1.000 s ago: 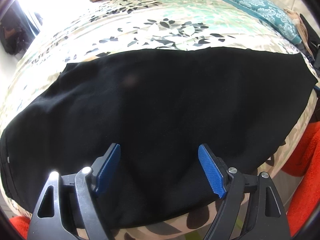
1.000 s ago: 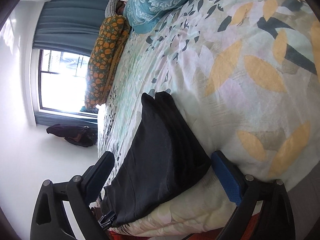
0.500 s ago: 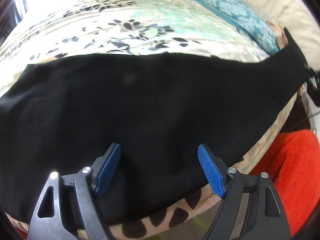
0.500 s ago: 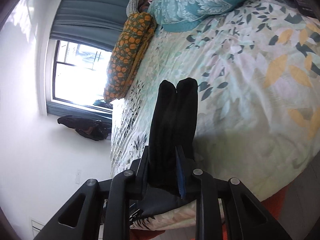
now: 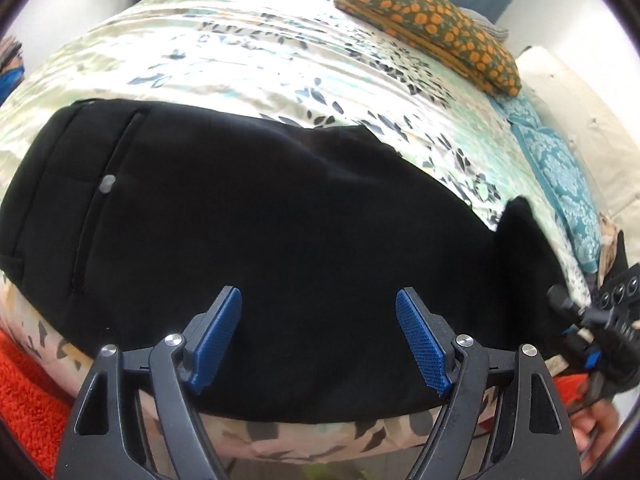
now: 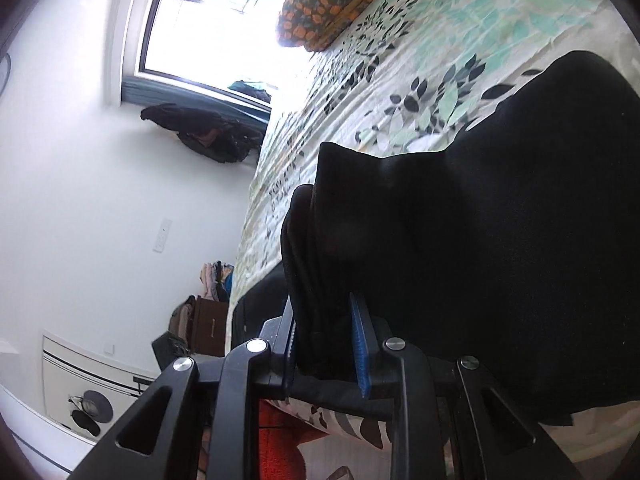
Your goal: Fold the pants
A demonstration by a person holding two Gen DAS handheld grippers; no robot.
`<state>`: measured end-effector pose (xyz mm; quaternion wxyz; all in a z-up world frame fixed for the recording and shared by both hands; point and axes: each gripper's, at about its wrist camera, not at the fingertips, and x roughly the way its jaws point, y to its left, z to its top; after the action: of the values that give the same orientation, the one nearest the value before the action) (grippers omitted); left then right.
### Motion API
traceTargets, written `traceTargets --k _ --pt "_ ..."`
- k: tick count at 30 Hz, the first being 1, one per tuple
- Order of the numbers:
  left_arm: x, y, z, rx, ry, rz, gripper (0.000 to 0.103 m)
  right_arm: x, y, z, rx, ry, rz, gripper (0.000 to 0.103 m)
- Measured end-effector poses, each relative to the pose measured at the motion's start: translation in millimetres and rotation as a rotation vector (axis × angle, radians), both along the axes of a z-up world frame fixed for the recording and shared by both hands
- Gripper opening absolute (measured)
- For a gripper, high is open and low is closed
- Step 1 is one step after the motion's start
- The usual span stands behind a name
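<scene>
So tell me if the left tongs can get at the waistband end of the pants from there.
Probably yes. The left tongs are open above the pants, nothing covers the waistband end, and the right tongs grip the other end.

The black pants (image 5: 280, 220) on the bed (image 5: 240, 52) are viewed steeply from above, close up, by the left wrist camera. From the right wrist, rolled sideways, both are shared, with the window (image 6: 208, 20) upper left.

Leafy bedspread (image 5: 248, 52) across the bed, orange-flowered cushion (image 5: 432, 24) beside a teal pillow (image 5: 560, 176), red rug (image 5: 24, 392) below, bright window (image 6: 224, 16).
</scene>
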<state>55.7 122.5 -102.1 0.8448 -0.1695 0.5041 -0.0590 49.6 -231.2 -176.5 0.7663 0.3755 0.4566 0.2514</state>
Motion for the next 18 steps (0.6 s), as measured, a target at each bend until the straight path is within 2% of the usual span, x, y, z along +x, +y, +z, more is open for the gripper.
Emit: traceTargets --k 3,5,6,8,10,11,13,16,18 --pt "-2.1 3.7 3.0 -0.002 -0.027 0.002 0.082 -8.5 63.6 -11.0 -0.157 -0.036 0.135 0.024" --pt "-2.4 1.3 1.3 0.004 -0.023 -0.011 0.082 -11.3 84.7 -17.0 -0.246 -0.063 0.175 0.026" --pt "-2.7 1.9 0.2 -0.002 -0.019 -0.014 0.082 -10.7 90.6 -18.2 -0.287 -0.065 0.19 0.031" --pt "-3.1 0.3 0.9 -0.019 -0.018 -0.022 0.082 -18.4 96.9 -15.9 -0.336 -0.074 0.241 0.05" --pt "-5.4 -5.1 7.9 -0.033 -0.038 -0.045 0.082 -30.3 92.0 0.5 -0.39 -0.094 0.279 0.085" --pt "-7.0 -9.8 13.1 -0.041 -0.054 -0.063 0.082 -39.6 87.7 11.2 -0.421 -0.122 0.289 0.089" --pt "-10.6 -24.1 24.6 -0.063 -0.092 -0.117 0.082 -59.5 74.0 32.0 -0.463 -0.186 0.307 0.09" --pt "-14.6 -60.6 37.1 -0.099 -0.125 -0.255 0.08 -91.4 44.0 49.3 -0.545 -0.268 0.243 0.092" --pt "-16.1 -89.3 38.4 -0.067 -0.12 -0.332 0.078 -107.3 19.7 48.9 -0.571 -0.27 0.17 0.093"
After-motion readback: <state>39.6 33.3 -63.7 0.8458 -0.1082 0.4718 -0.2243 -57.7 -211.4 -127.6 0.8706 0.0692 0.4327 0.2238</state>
